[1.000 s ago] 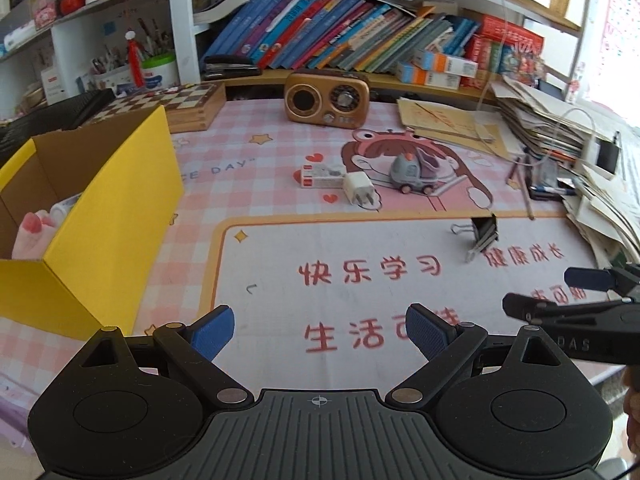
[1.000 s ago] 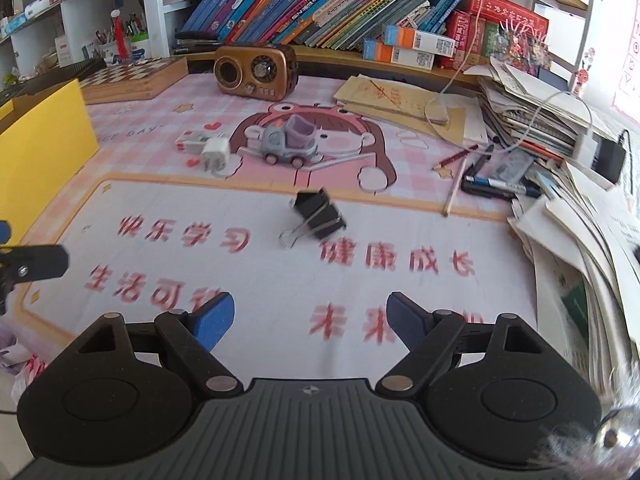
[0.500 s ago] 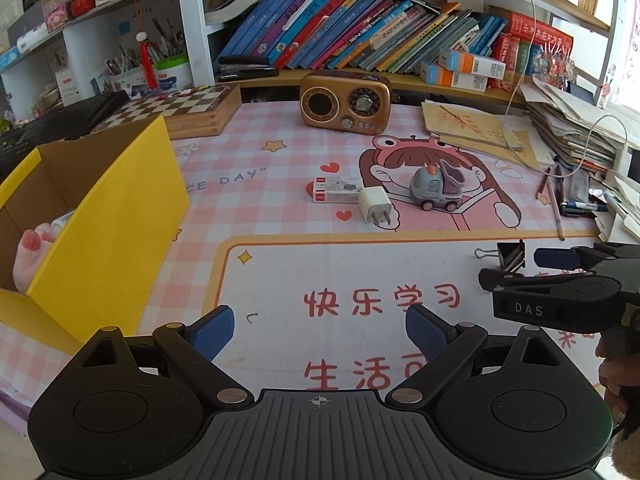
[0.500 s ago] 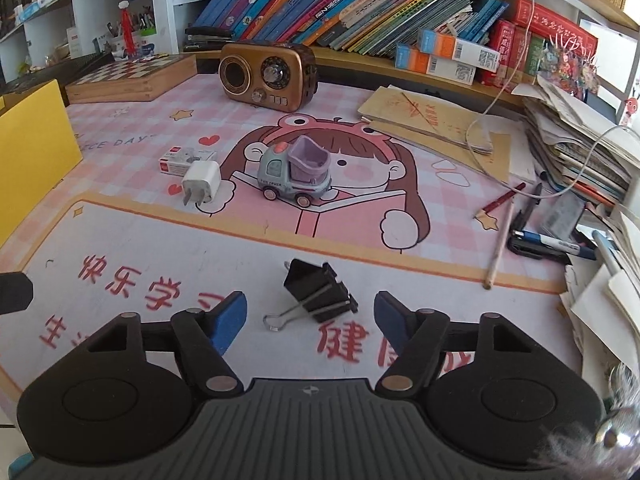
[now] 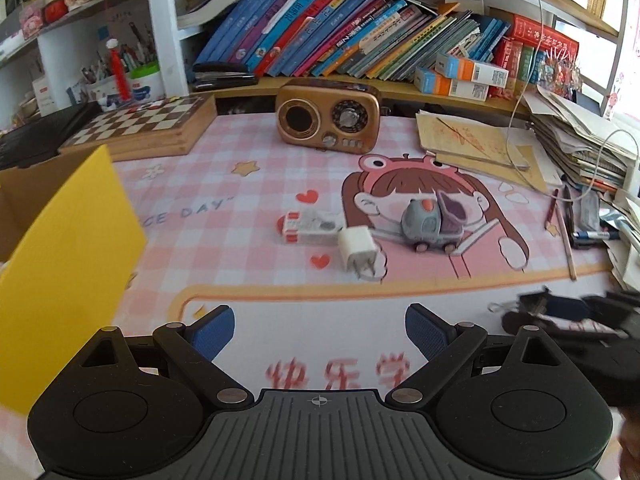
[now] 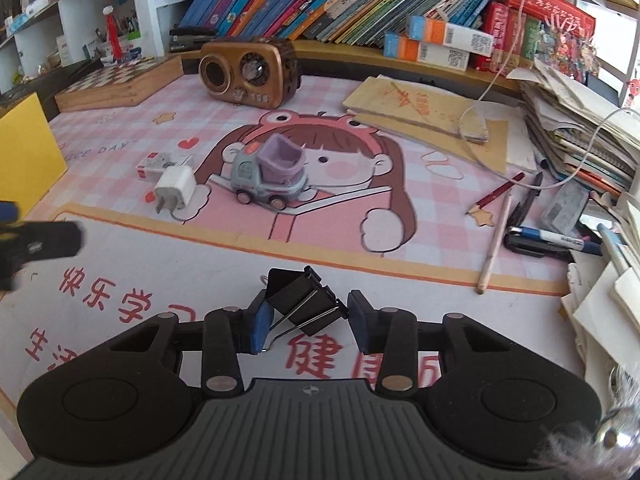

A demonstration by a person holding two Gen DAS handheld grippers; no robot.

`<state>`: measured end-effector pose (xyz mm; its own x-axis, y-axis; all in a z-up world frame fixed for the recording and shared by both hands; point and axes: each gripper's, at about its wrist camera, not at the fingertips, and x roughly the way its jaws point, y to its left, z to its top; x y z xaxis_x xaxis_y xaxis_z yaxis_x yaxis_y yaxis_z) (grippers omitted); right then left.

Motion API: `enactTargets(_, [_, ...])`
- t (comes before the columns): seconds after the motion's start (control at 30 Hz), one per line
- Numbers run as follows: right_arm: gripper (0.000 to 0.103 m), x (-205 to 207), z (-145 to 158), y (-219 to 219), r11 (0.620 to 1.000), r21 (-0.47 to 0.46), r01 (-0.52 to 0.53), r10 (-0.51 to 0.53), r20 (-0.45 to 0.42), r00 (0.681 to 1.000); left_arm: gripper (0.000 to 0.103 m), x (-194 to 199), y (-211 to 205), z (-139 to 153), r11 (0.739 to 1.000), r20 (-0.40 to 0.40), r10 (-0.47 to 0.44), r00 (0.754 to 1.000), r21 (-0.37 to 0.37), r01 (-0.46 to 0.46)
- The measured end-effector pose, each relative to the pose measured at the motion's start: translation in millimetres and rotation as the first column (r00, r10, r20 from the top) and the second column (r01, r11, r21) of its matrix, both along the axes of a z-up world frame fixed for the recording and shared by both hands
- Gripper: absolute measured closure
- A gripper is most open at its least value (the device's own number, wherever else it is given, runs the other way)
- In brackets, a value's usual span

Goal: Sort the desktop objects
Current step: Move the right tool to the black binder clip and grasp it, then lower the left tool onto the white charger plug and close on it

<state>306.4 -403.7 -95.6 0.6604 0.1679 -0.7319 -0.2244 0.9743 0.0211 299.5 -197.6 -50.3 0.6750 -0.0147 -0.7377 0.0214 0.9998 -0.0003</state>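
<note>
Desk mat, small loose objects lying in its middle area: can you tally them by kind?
Black metal binder clip, between the right gripper's fingers: 1
White plug-in charger: 1
Grey and purple toy truck: 1
Small red and white box: 1
Total: 4

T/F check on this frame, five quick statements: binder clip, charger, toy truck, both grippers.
1. The binder clip sits between the right gripper jaws. True.
2. The left gripper holds the charger. False: its jaws are open and empty; the charger lies on the mat.
3. The toy truck stands on its wheels. True.
4. The radio is inside the yellow box. False: it stands on the mat near the bookshelf.
5. The right jaws are fully shut on the clip. False: a gap shows beside one pad.
</note>
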Motion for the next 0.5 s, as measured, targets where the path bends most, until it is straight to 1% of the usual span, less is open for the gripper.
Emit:
enactTargets(0.07, [0.065,-2,3,-5,1.000,0.003,0.006,-0.006,0.011,1.000,0.011,13,-2,-5,1.000,0.001,0.000,1.000,-0.027,0.000])
enactTargets(0.13, [0.065,-3,6,-8,1.000,0.006,0.011,-0.011,0.017,1.000,0.015,26,-7,-10,0.999,0.005,0.004,1.000,-0.042,-0.004])
enactTargets(0.2, [0.065,-4,8,-11,1.000,0.008,0.015,-0.015,0.017,1.000,0.024,40,-11,-15,0.999,-0.005,0.011,1.000,-0.044,-0.011])
enactTargets(0.23, [0.065,-4,9,-12,1.000,0.009,0.017,-0.017,0.016,1.000,0.027,46,-14,-18,0.999,-0.011,0.017,1.000,-0.045,-0.018])
enactTargets(0.3, [0.065,-4,10,-14,1.000,0.013,0.018,-0.018,0.012,1.000,0.039,58,-17,-24,0.998,-0.024,0.033,0.999,-0.054,-0.034])
enactTargets(0.37, [0.065,-4,11,-15,1.000,0.018,0.017,-0.017,0.009,1.000,0.048,67,-21,-29,0.997,-0.037,0.046,0.998,-0.062,-0.049])
enactTargets(0.43, [0.065,-4,12,-16,1.000,0.022,0.014,-0.014,0.007,1.000,0.052,74,-25,-34,0.997,-0.037,0.052,0.998,-0.048,-0.054])
enactTargets(0.5, [0.065,-4,12,-17,1.000,0.027,0.014,-0.014,0.002,1.000,0.061,79,-30,-37,0.998,-0.038,0.049,0.998,-0.026,-0.050])
